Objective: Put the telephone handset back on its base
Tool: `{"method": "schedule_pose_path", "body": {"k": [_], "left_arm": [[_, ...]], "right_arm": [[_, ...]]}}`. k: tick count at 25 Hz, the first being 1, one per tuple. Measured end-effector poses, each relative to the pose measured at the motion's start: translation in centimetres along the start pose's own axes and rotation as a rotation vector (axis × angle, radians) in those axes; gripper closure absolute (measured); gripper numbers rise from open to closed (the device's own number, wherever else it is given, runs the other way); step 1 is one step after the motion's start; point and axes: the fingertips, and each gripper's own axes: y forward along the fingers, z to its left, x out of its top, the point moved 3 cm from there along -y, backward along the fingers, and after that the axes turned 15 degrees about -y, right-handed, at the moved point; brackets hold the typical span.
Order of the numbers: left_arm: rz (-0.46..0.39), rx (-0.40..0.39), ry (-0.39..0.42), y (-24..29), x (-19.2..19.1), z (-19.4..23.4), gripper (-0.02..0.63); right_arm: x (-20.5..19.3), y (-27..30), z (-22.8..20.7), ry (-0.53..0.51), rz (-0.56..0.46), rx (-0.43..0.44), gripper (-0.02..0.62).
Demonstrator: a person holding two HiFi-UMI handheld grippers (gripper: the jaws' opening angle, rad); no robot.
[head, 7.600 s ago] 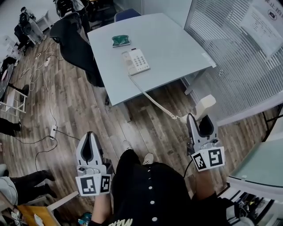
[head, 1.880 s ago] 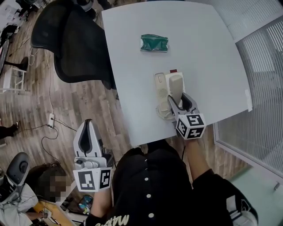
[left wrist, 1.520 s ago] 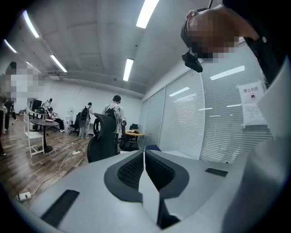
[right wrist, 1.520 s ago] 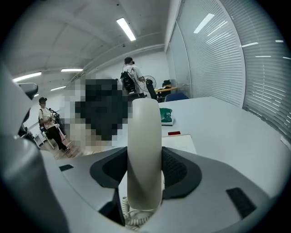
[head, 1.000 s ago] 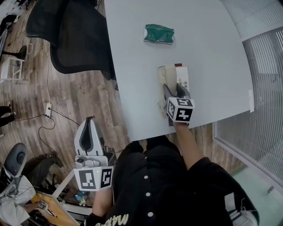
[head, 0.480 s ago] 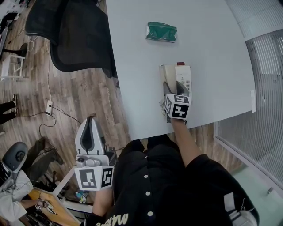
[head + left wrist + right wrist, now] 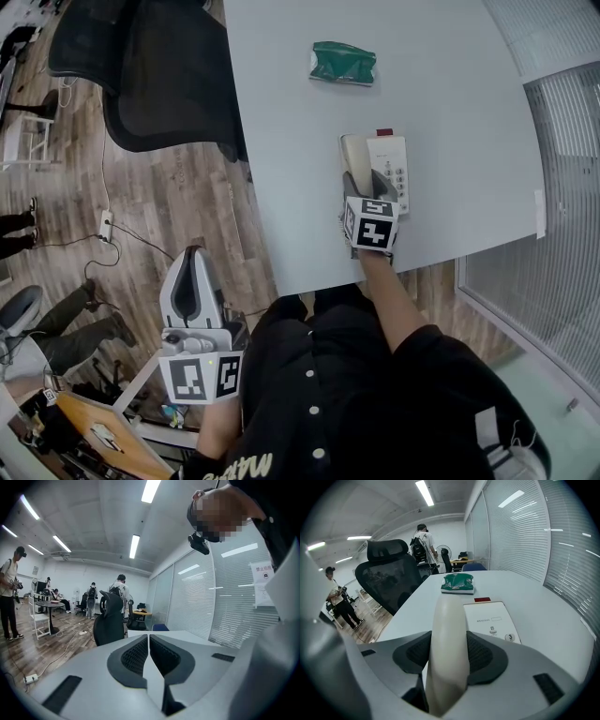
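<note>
near end of handset (image 7: 449, 634) hidden between the fingers (image 7: 490, 657), base (image 7: 490, 619) keypad mostly covered, handset perhaps seated, contact unseen

I am seeing the handset (image 7: 449, 634) showing smooth cream plastic with a soft sheen. The base (image 7: 493, 619) is presenting matching matt plastic. The right gripper (image 7: 364, 185) pads (image 7: 482, 654) are showing dark, ribbed rubber. The table (image 7: 450, 103) is looking smooth and matt grey, and the floor (image 7: 178, 216) is showing grained wood planks.
</note>
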Motion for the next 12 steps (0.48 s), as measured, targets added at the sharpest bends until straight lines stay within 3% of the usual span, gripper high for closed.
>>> {"method": "schedule_pose_path", "body": {"k": [9,12], "left_arm": [[-0.009,0.006,-0.002,-0.19,0.2,0.02,0.581],[-0.017,0.0,0.001,-0.44,0.48,-0.06,0.581]], "right_arm": [[0.01,0.48,0.26,-0.055,0.02,-0.027,0.356],[0.65,0.11,0.14,-0.068,-0.021,-0.05,0.326]]}}
